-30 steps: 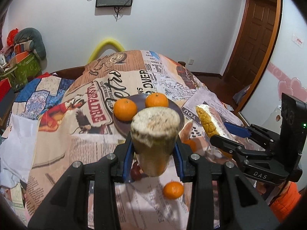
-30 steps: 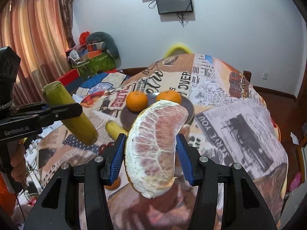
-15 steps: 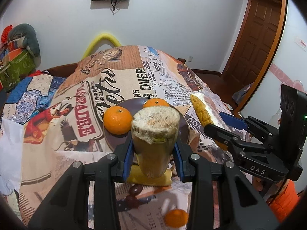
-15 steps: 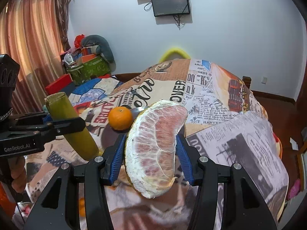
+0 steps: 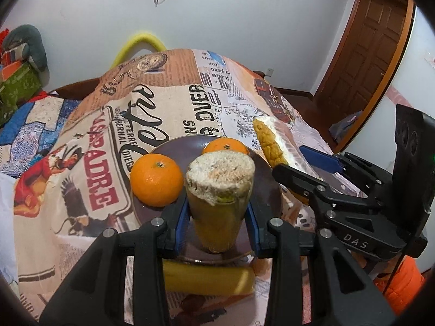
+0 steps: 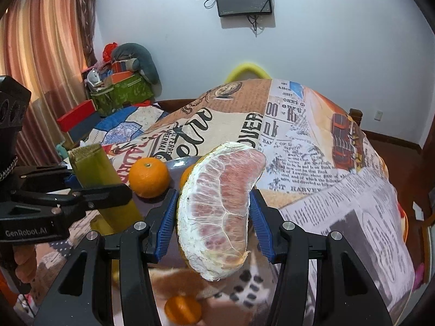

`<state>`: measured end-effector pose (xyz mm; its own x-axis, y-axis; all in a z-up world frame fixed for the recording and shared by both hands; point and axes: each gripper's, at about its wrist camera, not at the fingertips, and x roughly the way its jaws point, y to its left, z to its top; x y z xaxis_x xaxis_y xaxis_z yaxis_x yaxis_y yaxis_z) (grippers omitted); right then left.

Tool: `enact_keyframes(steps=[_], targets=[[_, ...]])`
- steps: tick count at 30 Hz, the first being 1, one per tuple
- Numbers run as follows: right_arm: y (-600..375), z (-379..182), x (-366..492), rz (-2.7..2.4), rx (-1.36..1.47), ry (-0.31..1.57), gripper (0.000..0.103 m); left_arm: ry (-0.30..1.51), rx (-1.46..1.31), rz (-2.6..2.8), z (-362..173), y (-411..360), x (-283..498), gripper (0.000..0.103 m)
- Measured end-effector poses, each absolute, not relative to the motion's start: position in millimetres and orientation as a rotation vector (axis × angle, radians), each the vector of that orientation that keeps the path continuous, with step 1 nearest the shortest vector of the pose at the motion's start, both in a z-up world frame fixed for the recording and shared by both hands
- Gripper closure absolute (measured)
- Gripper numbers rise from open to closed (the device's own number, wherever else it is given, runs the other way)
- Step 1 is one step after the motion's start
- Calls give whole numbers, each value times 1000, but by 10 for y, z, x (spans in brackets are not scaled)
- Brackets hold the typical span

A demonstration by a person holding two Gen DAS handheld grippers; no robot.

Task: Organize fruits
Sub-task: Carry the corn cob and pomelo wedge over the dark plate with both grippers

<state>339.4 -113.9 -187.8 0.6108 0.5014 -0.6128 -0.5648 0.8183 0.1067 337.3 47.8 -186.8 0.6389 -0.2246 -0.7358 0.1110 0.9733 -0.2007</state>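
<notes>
My left gripper (image 5: 217,226) is shut on a yellow-green sugarcane piece (image 5: 220,187) and holds it upright over the near part of a dark purple plate (image 5: 190,142). Two oranges (image 5: 157,180) sit on the plate. My right gripper (image 6: 214,221) is shut on a peeled pomelo wedge (image 6: 220,206), just right of the plate (image 6: 176,164). The left gripper with the sugarcane (image 6: 95,171) shows at the left of the right wrist view. The right gripper and pomelo (image 5: 274,141) show at the right of the left wrist view.
A second yellow cane piece (image 5: 209,278) lies on the newspaper-print tablecloth (image 5: 163,87) just before the plate. A loose orange (image 6: 182,309) lies on the cloth below my right gripper. A yellow chair back (image 5: 140,44) stands beyond the table.
Both grippers have moved forward toward the plate with their fruit. The sugarcane now hangs over the plate's near part, and the pomelo is beside its right rim.
</notes>
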Motion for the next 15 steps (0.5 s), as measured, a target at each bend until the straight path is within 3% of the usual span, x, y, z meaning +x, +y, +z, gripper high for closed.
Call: enact_keyframes(steps=[15], targets=[[-972, -2062, 3685, 664, -160, 699, 54, 896, -177, -181, -2036, 577, 3848, 66]])
